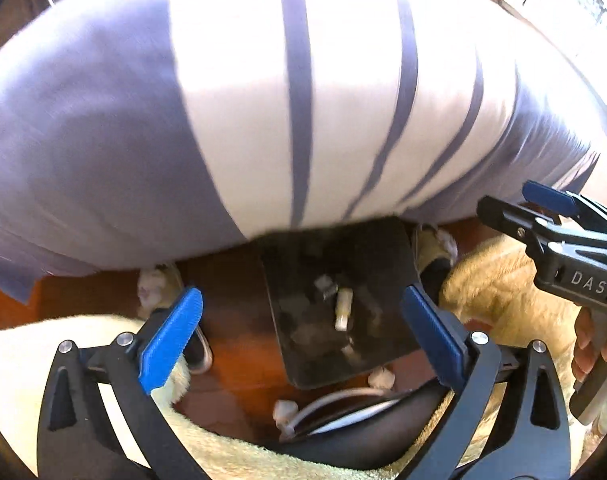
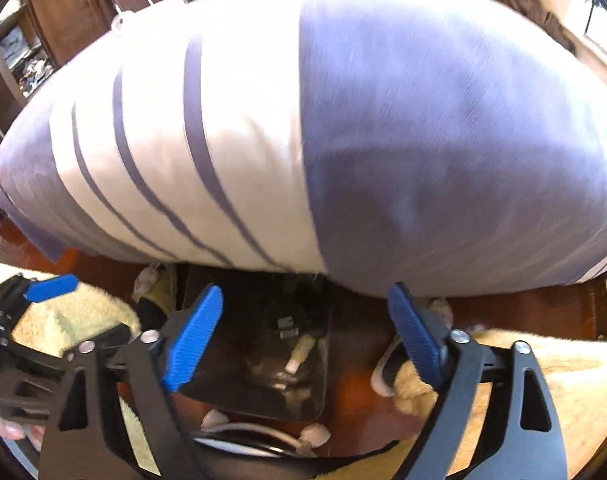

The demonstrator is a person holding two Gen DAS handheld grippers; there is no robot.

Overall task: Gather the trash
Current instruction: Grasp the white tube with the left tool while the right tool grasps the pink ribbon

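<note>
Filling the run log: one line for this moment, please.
left gripper: open | right gripper: open | striped lilac-and-white pillow: unheld | dark bin: below

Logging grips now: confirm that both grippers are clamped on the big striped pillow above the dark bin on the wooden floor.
Not quite. Both wrist views show the left gripper and right gripper open, pads apart and touching nothing. The striped pillow lies ahead of them, ungripped, above the dark bin on the wooden floor.
</note>
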